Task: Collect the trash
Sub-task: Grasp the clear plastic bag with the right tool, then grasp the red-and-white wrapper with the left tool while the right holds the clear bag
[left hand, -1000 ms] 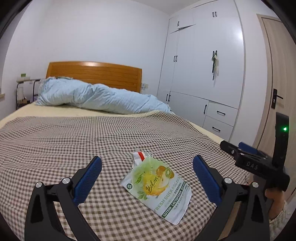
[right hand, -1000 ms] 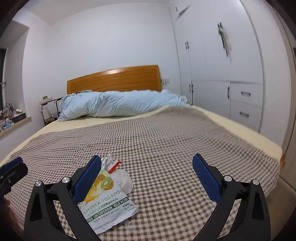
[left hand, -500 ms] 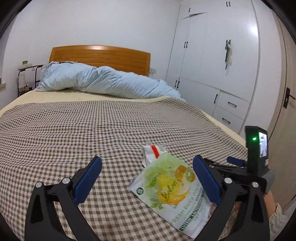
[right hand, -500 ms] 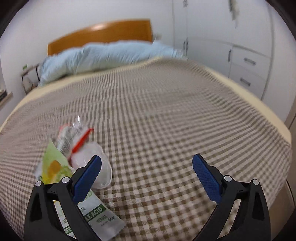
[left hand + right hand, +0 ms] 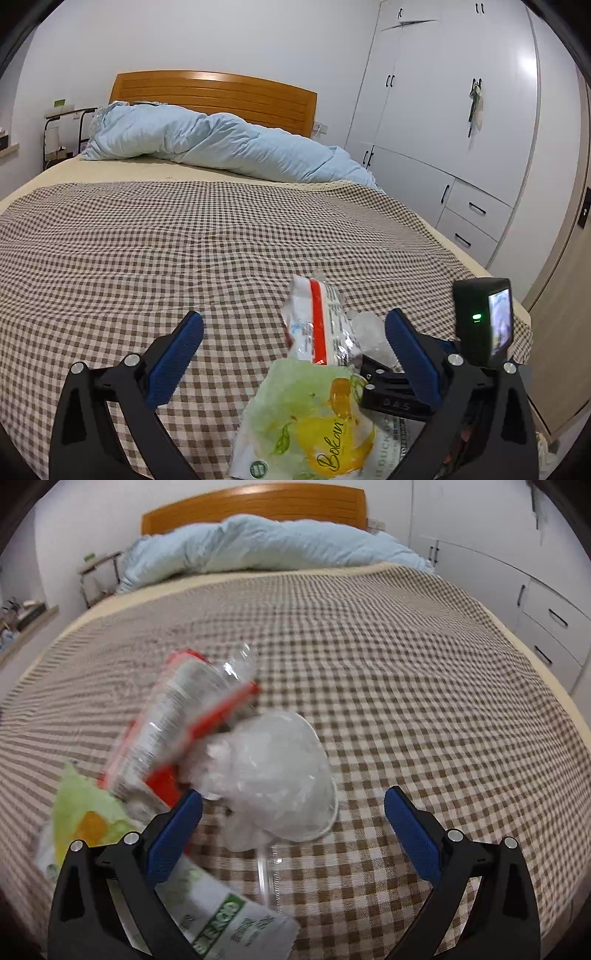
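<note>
Both tongs wide, right tongs nearing the crumpled clear cup; thin plastic could slip or collapse when pinched.

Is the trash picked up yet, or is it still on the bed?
Nothing looks picked up yet. The green pouch, the red-striped wrapper and the clear plastic cup all lie on the checkered bedspread. Both tongs are open and empty: the right tongs are nearest the cup, the left tongs near the wrapper. All the grabbing is left.
</note>
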Demonstrator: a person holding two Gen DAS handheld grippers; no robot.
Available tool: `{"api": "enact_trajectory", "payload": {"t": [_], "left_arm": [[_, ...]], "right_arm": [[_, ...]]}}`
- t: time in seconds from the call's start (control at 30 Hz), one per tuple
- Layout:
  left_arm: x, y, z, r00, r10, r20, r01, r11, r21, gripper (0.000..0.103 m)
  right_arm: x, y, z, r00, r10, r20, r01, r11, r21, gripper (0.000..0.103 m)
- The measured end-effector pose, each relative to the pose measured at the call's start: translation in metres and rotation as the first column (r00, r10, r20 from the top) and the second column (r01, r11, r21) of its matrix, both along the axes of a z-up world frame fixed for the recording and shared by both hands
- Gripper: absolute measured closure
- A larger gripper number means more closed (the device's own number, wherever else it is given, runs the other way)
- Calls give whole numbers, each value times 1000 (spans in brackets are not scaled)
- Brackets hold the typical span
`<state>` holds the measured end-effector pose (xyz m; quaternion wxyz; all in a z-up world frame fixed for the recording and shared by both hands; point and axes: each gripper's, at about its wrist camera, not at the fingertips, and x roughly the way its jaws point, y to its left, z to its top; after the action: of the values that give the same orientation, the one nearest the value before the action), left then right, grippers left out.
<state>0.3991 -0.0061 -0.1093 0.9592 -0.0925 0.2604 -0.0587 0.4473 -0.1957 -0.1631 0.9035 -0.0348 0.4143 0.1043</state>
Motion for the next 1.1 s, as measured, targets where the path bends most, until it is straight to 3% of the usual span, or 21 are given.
{"api": "enact_trajectory", "payload": {"t": [0.13,0.17,0.2,0.23,0.27,0.33,0.4,0.6,0.87,1.1], "left_arm": [[-1,1,-2,1000,-3,-7,3,1000,-1,7],[-1,1,-3,1000,-3,-9,3,1000,0,7],[-1,1,-4,1000,-3,-12,3,1000,2,7],[-1,2,-4,1000,-2,-15,2,1000,3,7],[0,2,-4,1000,-2,-17,2,1000,3,7],[0,3,-5,1000,1,-20,-1,1000,0,7],[1,3,-5,1000,3,-20,-3,1000,1,7],[4,0,-7,1000,6,-30,-5,1000,10,7],[10,-5,-9,999,5,-35,-4,1000,21,7],[25,-23,-13,998,4,-69,0,998,59,7]], "right_arm": [[8,-7,-8,1000,-12,-25,14,997,73,9],[7,-9,-6,1000,-9,-18,10,996,94,13],[6,-10,-3,1000,-9,-7,10,994,107,38],[6,-14,-1,1000,-17,0,17,993,114,57],[5,-16,0,1000,-25,4,24,992,124,58],[0,-20,4,1000,-5,6,4,989,148,84],[-4,-25,9,999,-35,35,29,988,155,89],[-13,-44,26,990,-81,116,54,975,216,90],[-35,-57,46,966,-149,212,99,969,228,94],[-43,-83,50,945,-221,239,159,954,253,94]]}}
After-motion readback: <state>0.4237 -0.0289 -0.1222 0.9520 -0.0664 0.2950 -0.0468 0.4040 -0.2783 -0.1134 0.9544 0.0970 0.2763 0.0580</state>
